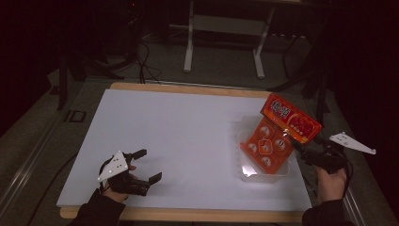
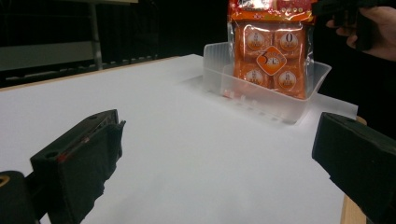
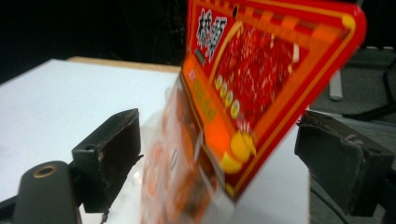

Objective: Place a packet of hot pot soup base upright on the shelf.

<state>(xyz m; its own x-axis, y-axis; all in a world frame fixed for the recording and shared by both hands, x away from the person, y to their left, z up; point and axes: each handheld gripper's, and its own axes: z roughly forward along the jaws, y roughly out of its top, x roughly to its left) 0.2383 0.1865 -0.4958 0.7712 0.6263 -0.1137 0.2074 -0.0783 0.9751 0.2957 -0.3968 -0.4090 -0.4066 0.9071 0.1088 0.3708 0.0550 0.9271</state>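
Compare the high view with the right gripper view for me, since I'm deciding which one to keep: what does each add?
The high view alone takes in the left gripper, open over the white table, and the clear tub the snack pack stands in. The right gripper view alone gives the pack's red header card close up between the open, untouching jaws. Both share the pack, the table and the right gripper.
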